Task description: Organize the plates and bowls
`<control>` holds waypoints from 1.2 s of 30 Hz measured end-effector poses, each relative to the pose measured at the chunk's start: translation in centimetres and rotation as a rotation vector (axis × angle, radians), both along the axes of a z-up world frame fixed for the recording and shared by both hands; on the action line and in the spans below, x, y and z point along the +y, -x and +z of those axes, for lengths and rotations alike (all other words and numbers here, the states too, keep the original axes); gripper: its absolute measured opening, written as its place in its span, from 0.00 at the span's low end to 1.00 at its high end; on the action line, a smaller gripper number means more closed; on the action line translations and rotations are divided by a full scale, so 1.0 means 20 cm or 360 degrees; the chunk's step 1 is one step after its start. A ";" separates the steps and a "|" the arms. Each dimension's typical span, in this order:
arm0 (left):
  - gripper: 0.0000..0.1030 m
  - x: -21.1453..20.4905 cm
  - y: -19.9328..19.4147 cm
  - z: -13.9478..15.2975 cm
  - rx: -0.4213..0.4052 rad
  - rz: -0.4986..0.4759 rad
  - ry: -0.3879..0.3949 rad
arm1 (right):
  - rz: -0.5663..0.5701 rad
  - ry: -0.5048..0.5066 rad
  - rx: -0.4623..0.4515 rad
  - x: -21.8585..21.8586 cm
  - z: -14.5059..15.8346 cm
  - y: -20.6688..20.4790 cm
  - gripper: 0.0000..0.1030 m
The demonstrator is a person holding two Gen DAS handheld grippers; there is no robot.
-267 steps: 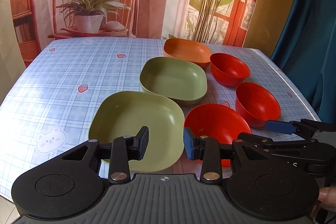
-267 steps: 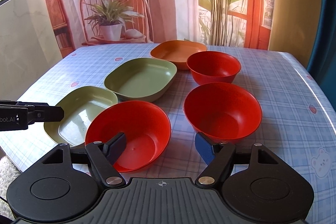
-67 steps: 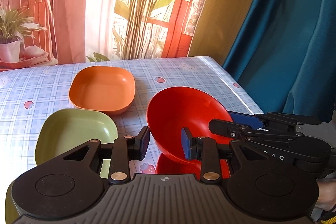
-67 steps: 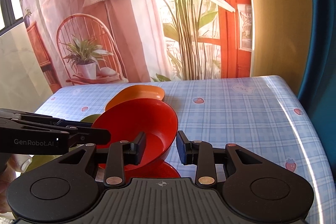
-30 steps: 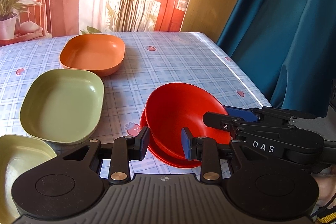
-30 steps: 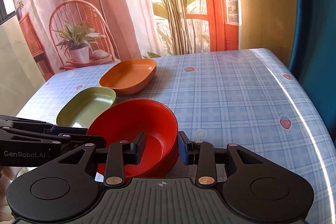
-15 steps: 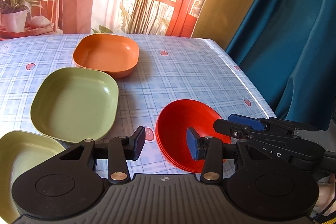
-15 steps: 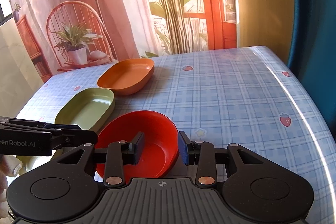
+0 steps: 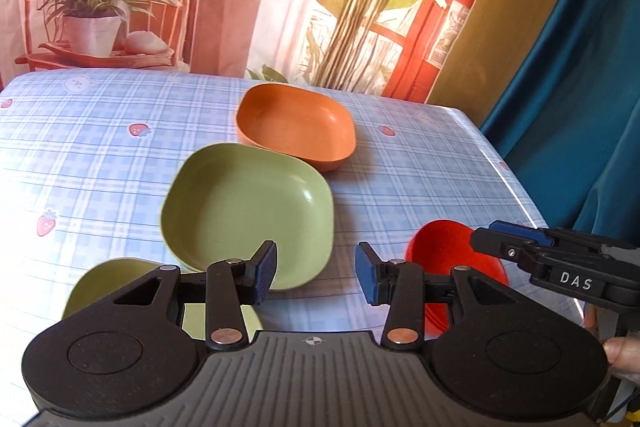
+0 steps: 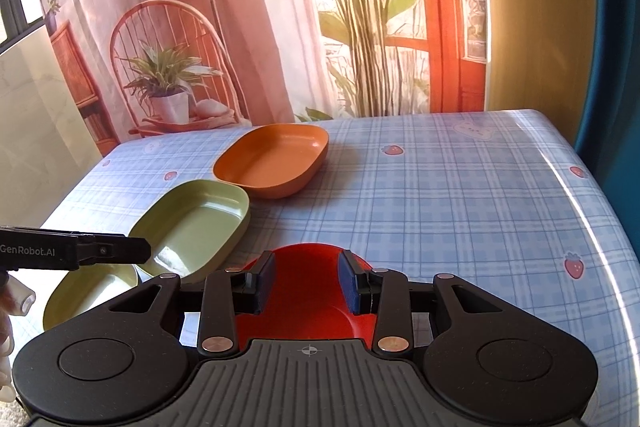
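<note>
Item 1, near green plate (image 9: 120, 279): squarish, shallow, at about 7 o'clock on the worktop (image 9: 420, 195), partly hidden under the left claw's body in its own view.

Item 2, left claw (image 9: 316, 273): jaws wide apart, holding nothing, hovering above the cloth between the plates and the red stack.

Item 3, second green plate (image 9: 248, 211): same pattern, toward 10 o'clock from the left claw, just beside the near green one; whether their rims touch cannot be told.

Item 4, orange plate (image 9: 296, 125): farthest piece, at about 12 o'clock, just beyond the second green plate.

Item 5, red bowls (image 10: 306, 291): nested stack at the near right, around 4 o'clock, well apart from the orange plate. How many lie in the stack cannot be told.

Item 6, right claw (image 10: 306, 285): jaws parted, gripping nothing, poised over the red bowls.

Handling note: all pieces look like light, stiff moulded plastic, smooth and probably a little slippery, unlikely to break. Best hold is judged to be a pinch across a raised rim, one finger inside and one outside. The bowls appear sorted; the plates, still lying singly, remain to be stacked.
</note>
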State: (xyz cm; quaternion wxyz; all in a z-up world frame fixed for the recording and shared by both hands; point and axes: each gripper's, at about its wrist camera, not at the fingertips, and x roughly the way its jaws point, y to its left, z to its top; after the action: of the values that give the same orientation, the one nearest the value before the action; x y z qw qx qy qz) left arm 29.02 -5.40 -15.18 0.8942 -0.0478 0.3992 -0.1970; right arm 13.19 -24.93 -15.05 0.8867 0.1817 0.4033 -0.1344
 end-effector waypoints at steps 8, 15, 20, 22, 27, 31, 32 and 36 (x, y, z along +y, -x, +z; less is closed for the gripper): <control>0.44 0.20 -0.10 0.00 -0.0032 0.0071 -0.0101 | 0.0109 0.0035 0.0019 0.05 0.02 -0.18 0.32; 0.44 0.34 -0.32 0.06 -0.0109 0.0053 -0.0172 | 0.0251 0.0106 0.0058 0.11 0.00 -0.45 0.32; 0.44 0.33 -0.53 0.09 -0.0145 -0.0016 -0.0158 | 0.0278 0.0127 0.0105 0.08 -0.04 -0.64 0.32; 0.44 0.28 -0.63 0.10 -0.0162 -0.0036 -0.0151 | 0.0264 0.0114 0.0131 0.04 -0.08 -0.71 0.32; 0.44 0.15 -0.83 0.04 -0.0137 -0.0095 -0.0087 | 0.0179 0.0055 0.0220 -0.08 -0.21 -0.87 0.32; 0.43 0.06 -0.93 -0.08 -0.0079 -0.0124 -0.0074 | 0.0093 -0.0010 0.0282 -0.18 -0.32 -0.93 0.32; 0.42 0.05 -0.94 -0.11 -0.0063 -0.0120 -0.0078 | 0.0069 -0.0022 0.0302 -0.20 -0.34 -0.94 0.32; 0.40 0.06 -0.99 -0.19 0.0012 -0.0105 -0.0028 | 0.0009 -0.0092 0.0345 -0.26 -0.43 -0.95 0.32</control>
State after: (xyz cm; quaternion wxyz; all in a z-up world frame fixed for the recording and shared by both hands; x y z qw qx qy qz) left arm 48.87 -4.26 -19.06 0.8861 -0.0276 0.4056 -0.2226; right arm 32.26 -30.07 -23.61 0.8326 0.1904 0.5011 -0.1389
